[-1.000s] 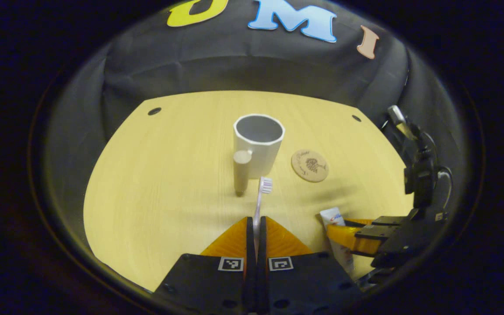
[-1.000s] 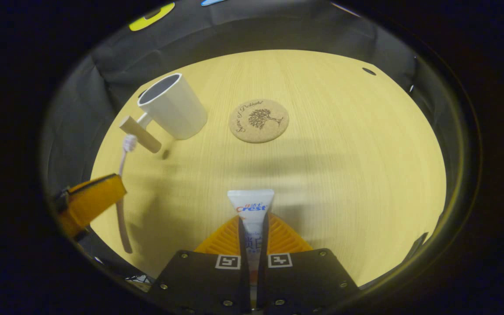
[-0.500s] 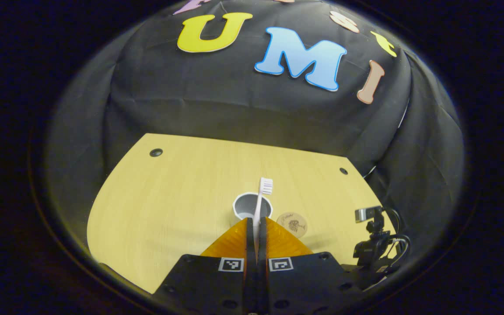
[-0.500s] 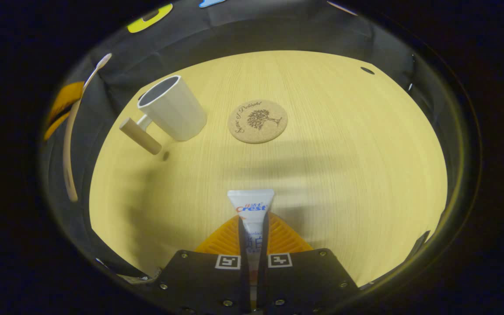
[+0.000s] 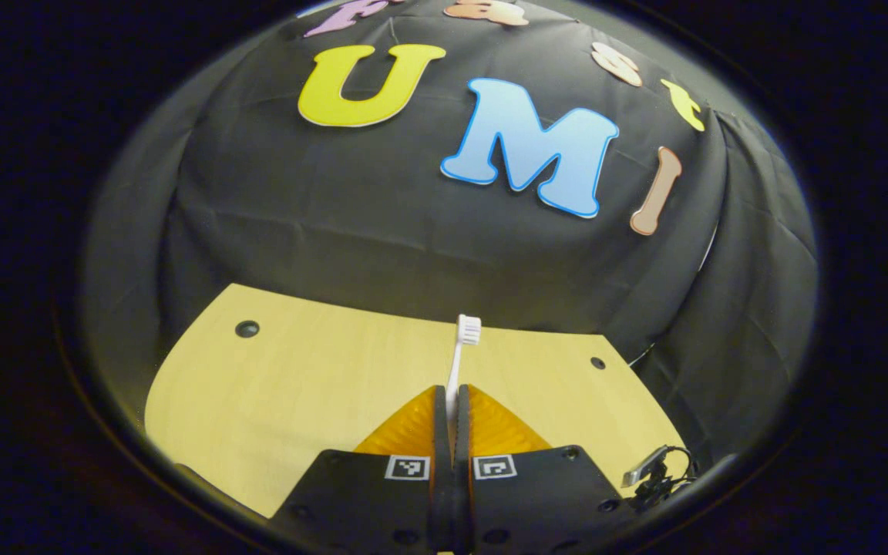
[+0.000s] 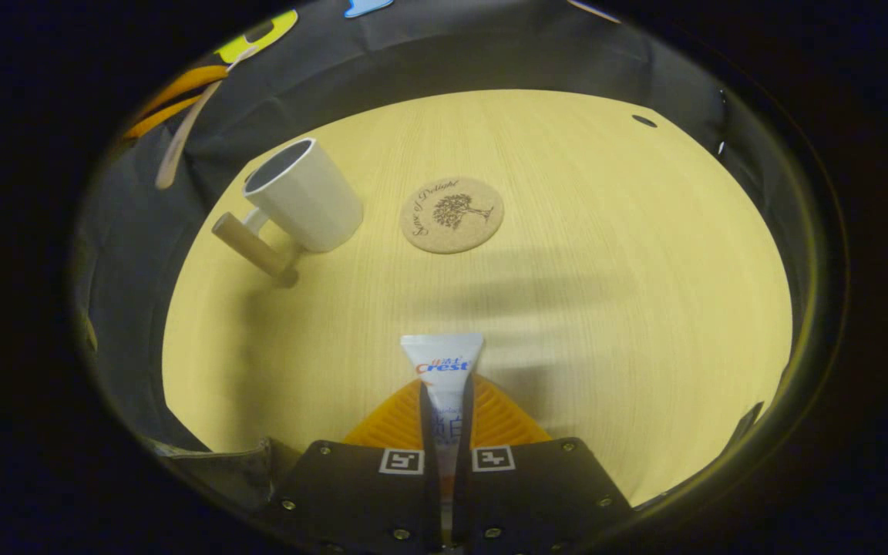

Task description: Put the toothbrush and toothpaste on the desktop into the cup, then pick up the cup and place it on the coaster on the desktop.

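Right gripper view. The right gripper [image 6: 445, 401] clamps both fingers on a toothpaste tube [image 6: 442, 368], flat end forward, above the wooden desktop [image 6: 606, 254]. A white cup [image 6: 305, 196] with a peg handle stands upright at left, near a round cork coaster [image 6: 452, 215] but not touching it. The left gripper [image 6: 174, 91] holds the toothbrush [image 6: 182, 139] at upper left.

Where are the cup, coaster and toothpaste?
cup [image 6: 313, 202], right gripper view, on its side wall.
coaster [image 6: 452, 215], right gripper view, on its top face.
toothpaste [image 6: 442, 364], right gripper view, on the flat crimped end.
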Motion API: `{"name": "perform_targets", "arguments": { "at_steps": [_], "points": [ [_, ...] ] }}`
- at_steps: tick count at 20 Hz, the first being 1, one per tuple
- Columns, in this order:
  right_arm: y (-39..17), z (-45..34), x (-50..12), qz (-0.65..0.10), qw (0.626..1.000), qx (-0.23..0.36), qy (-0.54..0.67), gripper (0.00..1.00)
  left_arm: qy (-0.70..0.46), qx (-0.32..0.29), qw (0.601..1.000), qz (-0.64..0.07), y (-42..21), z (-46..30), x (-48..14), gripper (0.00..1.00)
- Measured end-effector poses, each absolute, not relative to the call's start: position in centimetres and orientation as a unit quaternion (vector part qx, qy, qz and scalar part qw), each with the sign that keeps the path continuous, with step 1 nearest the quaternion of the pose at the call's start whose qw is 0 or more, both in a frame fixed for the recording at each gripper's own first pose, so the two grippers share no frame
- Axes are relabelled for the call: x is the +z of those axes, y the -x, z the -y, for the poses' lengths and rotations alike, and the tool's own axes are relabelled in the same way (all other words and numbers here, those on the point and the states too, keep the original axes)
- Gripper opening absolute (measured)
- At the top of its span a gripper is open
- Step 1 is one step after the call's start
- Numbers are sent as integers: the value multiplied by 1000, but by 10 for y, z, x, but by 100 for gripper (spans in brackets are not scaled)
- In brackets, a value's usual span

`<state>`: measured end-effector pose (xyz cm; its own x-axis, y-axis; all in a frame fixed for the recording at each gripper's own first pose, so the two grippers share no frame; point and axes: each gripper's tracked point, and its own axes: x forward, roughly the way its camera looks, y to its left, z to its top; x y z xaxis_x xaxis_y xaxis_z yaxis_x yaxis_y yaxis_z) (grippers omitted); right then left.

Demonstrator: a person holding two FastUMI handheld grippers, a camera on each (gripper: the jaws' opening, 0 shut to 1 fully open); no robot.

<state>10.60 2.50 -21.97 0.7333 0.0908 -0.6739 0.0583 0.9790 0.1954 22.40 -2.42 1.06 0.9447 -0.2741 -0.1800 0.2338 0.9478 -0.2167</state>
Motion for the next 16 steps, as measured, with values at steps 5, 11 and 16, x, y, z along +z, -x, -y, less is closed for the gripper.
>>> {"name": "perform_targets", "arguments": {
  "at_steps": [5,11,16],
  "points": [
    [-107,-24,-220,-362,925,11,-110,8,119,-144,978,-94,-266,39,-4,6],
    [-107,-24,-220,-360,925,11,-123,8,93,-142,981,-90,-282,46,-34,7],
    [-113,-13,-198,-343,930,3,-129,8,99,-136,979,-112,-284,47,-60,13]
  ]
}}
